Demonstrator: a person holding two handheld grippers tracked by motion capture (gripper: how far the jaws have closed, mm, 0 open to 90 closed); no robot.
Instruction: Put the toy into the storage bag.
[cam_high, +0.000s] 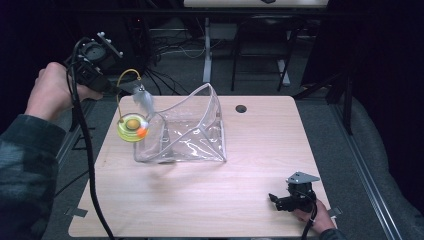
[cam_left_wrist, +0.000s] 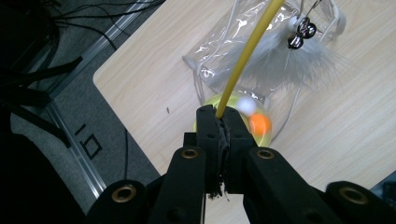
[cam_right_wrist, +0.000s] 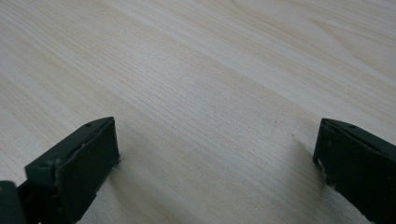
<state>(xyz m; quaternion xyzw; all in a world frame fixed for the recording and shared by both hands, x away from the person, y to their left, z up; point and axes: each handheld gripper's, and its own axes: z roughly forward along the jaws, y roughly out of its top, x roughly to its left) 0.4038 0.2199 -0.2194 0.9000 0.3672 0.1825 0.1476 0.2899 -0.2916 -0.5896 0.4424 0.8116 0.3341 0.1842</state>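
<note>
A cat toy has a round yellow-green base (cam_high: 132, 128) holding an orange ball (cam_left_wrist: 260, 124) and a white ball (cam_left_wrist: 246, 106). A thin yellow rod (cam_left_wrist: 247, 51) arcs up from the base, and a white feather (cam_high: 145, 100) with small bells (cam_left_wrist: 301, 31) hangs from its end. My left gripper (cam_left_wrist: 219, 115) is shut on the rod just above the base, at the table's left edge (cam_high: 114, 90). I cannot tell whether the base touches the table. A clear plastic pouch (cam_high: 187, 130) stands open right beside the toy. My right gripper (cam_high: 279, 201) rests open on the wood (cam_right_wrist: 217, 158), with nothing between its jaws.
The light wooden table (cam_high: 250, 165) has a round cable hole (cam_high: 241, 108) at the back. Dark floor with cables and a grey rail (cam_left_wrist: 84, 154) lies off the table's left edge. Desk legs (cam_high: 207, 50) stand behind the table.
</note>
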